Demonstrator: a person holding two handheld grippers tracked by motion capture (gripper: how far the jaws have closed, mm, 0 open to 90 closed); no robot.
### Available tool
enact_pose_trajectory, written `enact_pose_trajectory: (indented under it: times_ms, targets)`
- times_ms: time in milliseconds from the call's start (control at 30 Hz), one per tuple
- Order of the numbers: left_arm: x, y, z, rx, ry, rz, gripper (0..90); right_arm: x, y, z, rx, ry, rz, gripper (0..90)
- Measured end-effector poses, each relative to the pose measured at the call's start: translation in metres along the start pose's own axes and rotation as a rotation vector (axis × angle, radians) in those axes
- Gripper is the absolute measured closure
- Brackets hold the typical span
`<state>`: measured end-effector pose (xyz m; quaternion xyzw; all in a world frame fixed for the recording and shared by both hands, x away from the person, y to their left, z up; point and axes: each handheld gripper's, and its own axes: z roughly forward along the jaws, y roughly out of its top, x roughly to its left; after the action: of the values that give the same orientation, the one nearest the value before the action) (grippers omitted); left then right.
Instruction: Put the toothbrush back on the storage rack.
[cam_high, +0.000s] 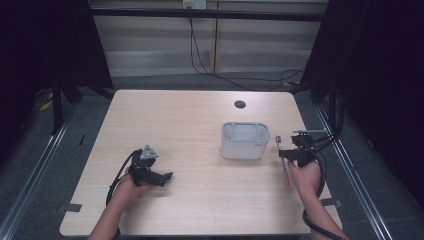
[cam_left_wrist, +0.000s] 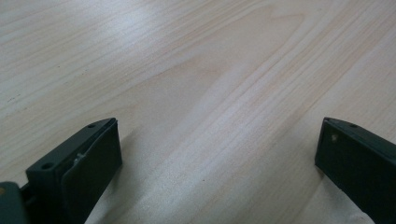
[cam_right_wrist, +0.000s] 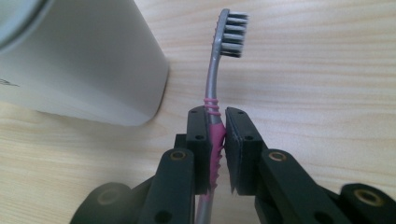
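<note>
A pale wooden worktop fills the middle of the high view, with dark floor and curtains around it and cables trailing along the wall at the top of the frame. A small dark round hole sits in the worktop's upper right part.

Right of centre stands a white rectangular holder with an open top split into compartments. Just to its right, near the right edge of the worktop, a person's right hand holds the right claw. In the right gripper view this claw is clamped on a toothbrush: its two black jaws press on the pink ribbed grip of the handle from both sides. The grey neck rises from between the jaws towards the top of the frame, ending in a head of grey and white bristles that face right. The holder takes up the upper left of that view, near the brush but apart from it. In the high view the toothbrush shows as a thin pink and grey line running up and down the frame beside the holder, its head at the top.

At the lower left of the high view, the person's left hand holds the left claw low over bare wood, well apart from the holder. In the left gripper view this claw stands wide apart, with nothing but wood grain between its jaws.
</note>
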<state>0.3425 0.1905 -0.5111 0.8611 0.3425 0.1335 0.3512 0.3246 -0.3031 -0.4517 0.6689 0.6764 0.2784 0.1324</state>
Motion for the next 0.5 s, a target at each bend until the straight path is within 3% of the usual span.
enact_pose_trajectory:
  times_ms: [500]
  targets:
    - [0.000,0.000,0.000,0.000,-0.001,-0.004,0.1,0.006,0.005,-0.018,-0.115,0.021,-0.016,80.7]
